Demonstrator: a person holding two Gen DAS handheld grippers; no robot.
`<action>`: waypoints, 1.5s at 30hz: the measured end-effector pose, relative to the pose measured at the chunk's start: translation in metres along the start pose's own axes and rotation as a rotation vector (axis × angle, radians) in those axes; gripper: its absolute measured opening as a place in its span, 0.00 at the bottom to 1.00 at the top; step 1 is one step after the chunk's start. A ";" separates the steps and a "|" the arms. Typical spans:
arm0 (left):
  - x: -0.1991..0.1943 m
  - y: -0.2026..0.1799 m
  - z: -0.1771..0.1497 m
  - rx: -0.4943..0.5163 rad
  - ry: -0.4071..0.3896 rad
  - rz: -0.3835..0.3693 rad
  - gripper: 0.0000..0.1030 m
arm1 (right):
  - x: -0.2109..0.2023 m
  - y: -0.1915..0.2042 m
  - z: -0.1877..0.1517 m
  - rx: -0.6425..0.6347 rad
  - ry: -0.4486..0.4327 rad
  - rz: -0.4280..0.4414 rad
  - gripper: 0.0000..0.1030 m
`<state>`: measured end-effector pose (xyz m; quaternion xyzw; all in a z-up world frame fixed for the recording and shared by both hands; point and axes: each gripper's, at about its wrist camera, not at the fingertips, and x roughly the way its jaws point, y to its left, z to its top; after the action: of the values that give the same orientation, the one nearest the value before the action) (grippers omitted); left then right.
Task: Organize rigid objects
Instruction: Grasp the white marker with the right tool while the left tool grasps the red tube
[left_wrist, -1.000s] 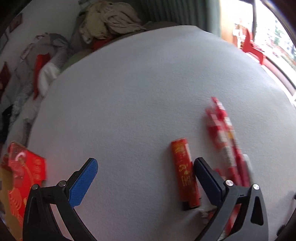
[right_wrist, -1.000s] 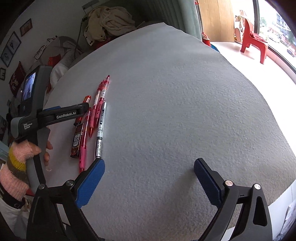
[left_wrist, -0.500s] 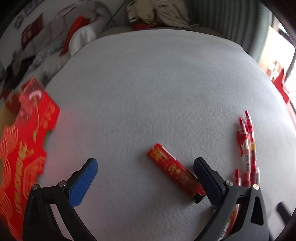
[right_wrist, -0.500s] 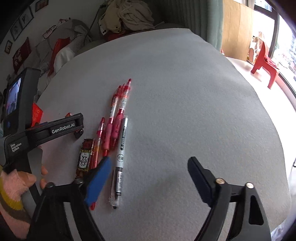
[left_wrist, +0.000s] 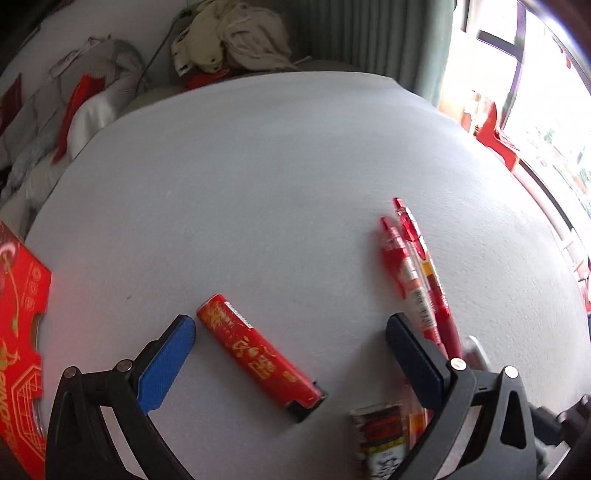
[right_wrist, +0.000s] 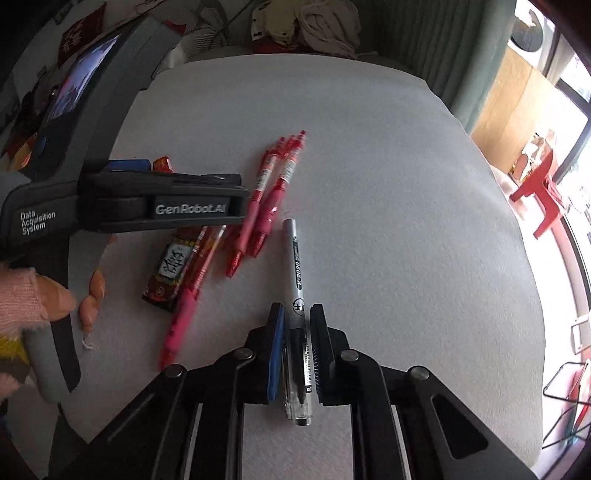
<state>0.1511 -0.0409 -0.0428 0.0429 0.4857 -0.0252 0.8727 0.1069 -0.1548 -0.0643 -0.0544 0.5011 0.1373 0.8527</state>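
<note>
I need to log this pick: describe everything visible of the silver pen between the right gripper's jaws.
The silver pen is slim, with a grey-silver barrel bearing black print, a clear plastic lower section and a dark tip. It lies on the grey table cover, pointing away from the camera, apart from the red pens. The right gripper is shut on its lower half.

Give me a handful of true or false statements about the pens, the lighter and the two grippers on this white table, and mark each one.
1. The right gripper is shut on the white pen. True.
2. The left gripper grips the red lighter. False: its jaws stand open, with the lighter lying on the table between them.
3. The red pens lie left of the white pen in the right wrist view. True.
4. The white pen stands upright. False: it lies flat along the table.
5. A red chair stands by the window. True.
</note>
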 end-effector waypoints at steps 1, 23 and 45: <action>0.001 0.003 0.001 -0.036 0.009 -0.008 1.00 | -0.001 -0.008 -0.002 0.027 0.004 0.005 0.15; 0.001 0.009 -0.006 -0.106 -0.019 0.049 1.00 | -0.006 -0.004 -0.004 0.019 -0.004 -0.005 0.15; -0.007 -0.012 0.010 0.063 0.064 -0.045 0.20 | -0.009 -0.001 -0.006 0.003 0.005 -0.003 0.11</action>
<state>0.1544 -0.0541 -0.0321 0.0601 0.5130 -0.0590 0.8542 0.0983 -0.1583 -0.0595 -0.0541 0.5034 0.1349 0.8518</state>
